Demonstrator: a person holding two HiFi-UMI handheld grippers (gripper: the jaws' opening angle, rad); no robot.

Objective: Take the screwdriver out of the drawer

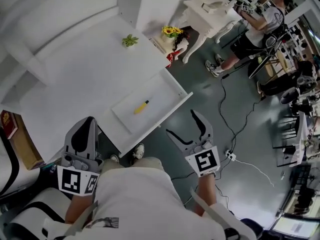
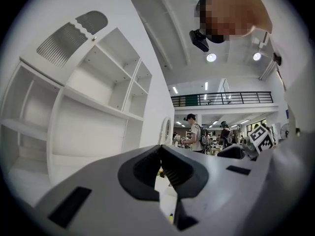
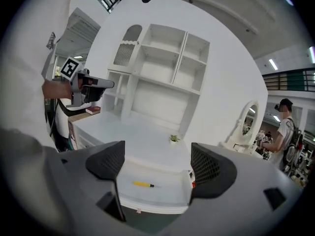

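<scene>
A yellow screwdriver [image 1: 141,107] with a dark tip lies loose in the open white drawer [image 1: 177,91] of the white desk [image 1: 90,69]. My right gripper [image 1: 181,122] hovers over the floor just off the drawer's front, jaws wide apart and holding nothing. In the right gripper view the screwdriver [image 3: 142,184] shows between the open pads [image 3: 210,170], well ahead of them inside the drawer [image 3: 152,203]. My left gripper [image 1: 86,124] is shut and empty, at the desk's near edge left of the drawer. In its own view the left gripper [image 2: 162,173] points up toward the shelves.
A small potted plant [image 1: 130,40] stands on the desk top. A red book [image 1: 9,124] lies at the far left. Sunflowers [image 1: 171,31] and a white vanity table [image 1: 210,9] stand beyond the desk. A person [image 1: 255,29] stands far right. A cable [image 1: 225,109] crosses the floor.
</scene>
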